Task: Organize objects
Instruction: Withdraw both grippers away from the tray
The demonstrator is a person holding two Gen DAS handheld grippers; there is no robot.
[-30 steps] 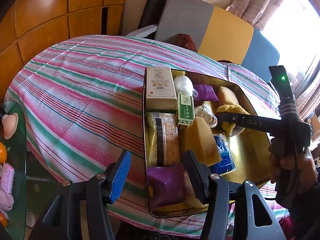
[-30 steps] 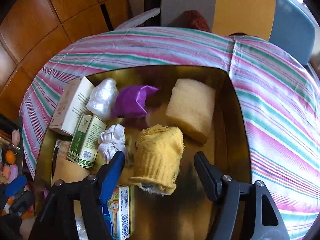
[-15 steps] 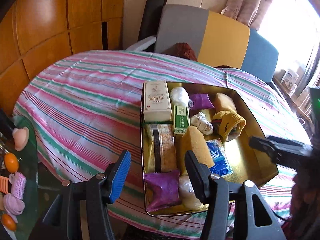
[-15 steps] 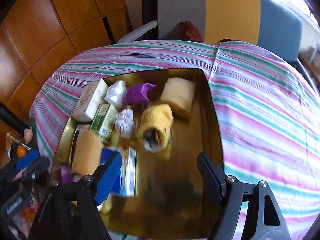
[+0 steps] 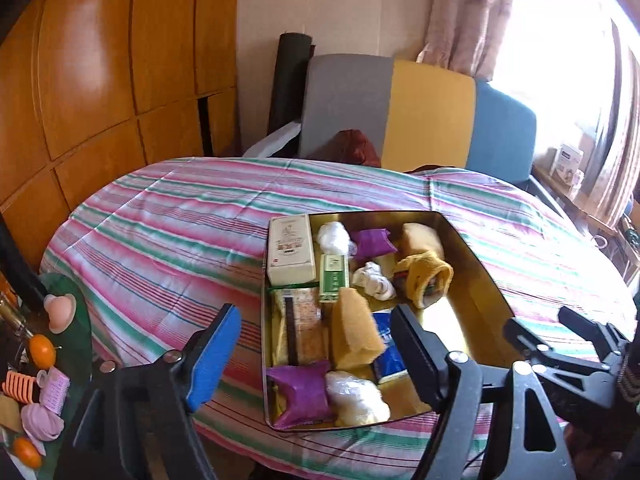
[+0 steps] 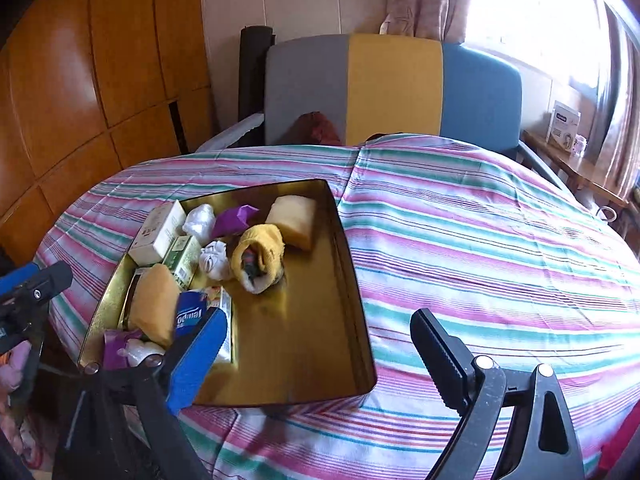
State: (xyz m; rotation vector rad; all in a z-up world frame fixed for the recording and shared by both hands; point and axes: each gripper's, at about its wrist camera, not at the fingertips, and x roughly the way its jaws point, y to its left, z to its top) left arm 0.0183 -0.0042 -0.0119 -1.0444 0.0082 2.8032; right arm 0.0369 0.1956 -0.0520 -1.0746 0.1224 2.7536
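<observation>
Left gripper (image 5: 312,348): hanging near the tray's 7 o'clock corner, fingers spread wide, gripping nothing.
Right gripper (image 6: 320,356): hovering over the tray's near edge, fingers spread wide, carrying nothing.
Tray (image 6: 320,360): gold metal, sitting on the striped cloth (image 6: 480,240); right half showing bare floor, left half crowded.
Near items: purple pouch (image 5: 302,392) at the 7 o'clock corner, white plastic wad (image 5: 356,398) touching it at 3 o'clock, blue tissue pack (image 5: 390,346) just behind.
Middle: yellow sponge (image 5: 354,330) leaning on the dark-banded packet (image 5: 296,328); green box (image 5: 334,276); white knotted cloth (image 5: 374,276); yellow sock roll (image 6: 258,254) lying open-mouthed toward the tray's centre.
Far: cream box (image 5: 290,250) at 11 o'clock, second white wad (image 5: 334,236), second purple pouch (image 5: 372,242), second sponge (image 6: 292,220) at 1 o'clock.
Count: two sponges, two purple pouches, two white wads, two boxes, one each of sock roll, knotted cloth, tissue pack, packet.
Handling, judged: sock roll seeming light, soft, squashy; pinching across its folded middle looking safest, the cuff likely unrolling. Sponges compressing, non-slip. Wads slick, crushable. Boxes stiff, gripping across narrow sides.
</observation>
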